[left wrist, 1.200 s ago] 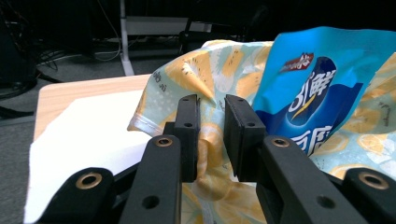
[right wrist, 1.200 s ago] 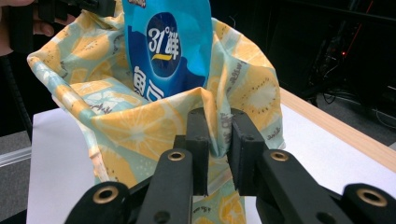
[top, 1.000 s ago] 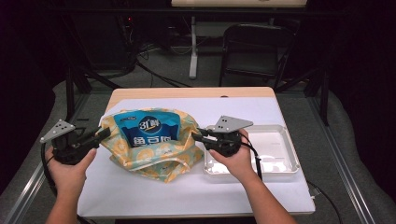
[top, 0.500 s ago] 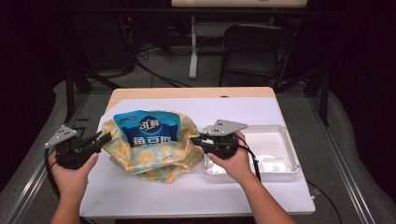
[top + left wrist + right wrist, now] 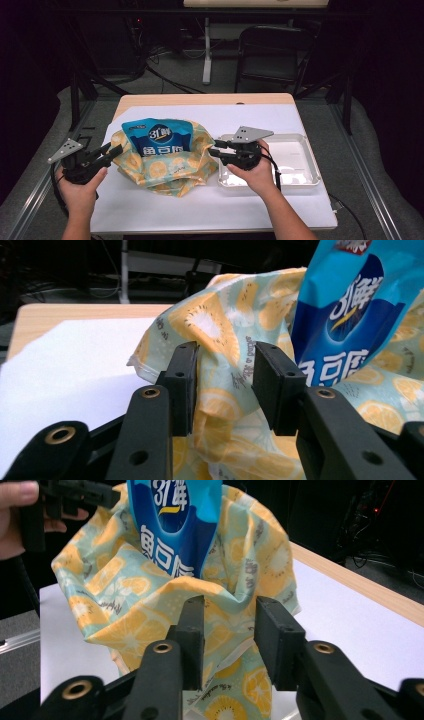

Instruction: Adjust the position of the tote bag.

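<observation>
A lemon-print bag (image 5: 165, 170) sits slumped on the white sheet, with a blue snack packet (image 5: 157, 137) standing up out of its mouth. My left gripper (image 5: 114, 150) is at the bag's left edge and my right gripper (image 5: 214, 148) at its right edge. The jaws of both have just been opening. In the left gripper view the bag's fabric (image 5: 220, 325) hangs loose between the parted jaws of the left gripper (image 5: 225, 352), beside the packet (image 5: 350, 315). In the right gripper view a fold of the bag (image 5: 150, 610) lies between the spread jaws of the right gripper (image 5: 227, 605), unpressed.
A clear plastic tray (image 5: 300, 150) lies on the table right of the bag, under my right hand. The white sheet (image 5: 250, 117) covers a wooden tabletop (image 5: 200, 99). A dark chair (image 5: 272, 55) and cables stand beyond the far edge.
Both grippers' jaws have spread apart and released the bag's edges. The bag has sagged lower and wider. The left hand has sunk slightly.
</observation>
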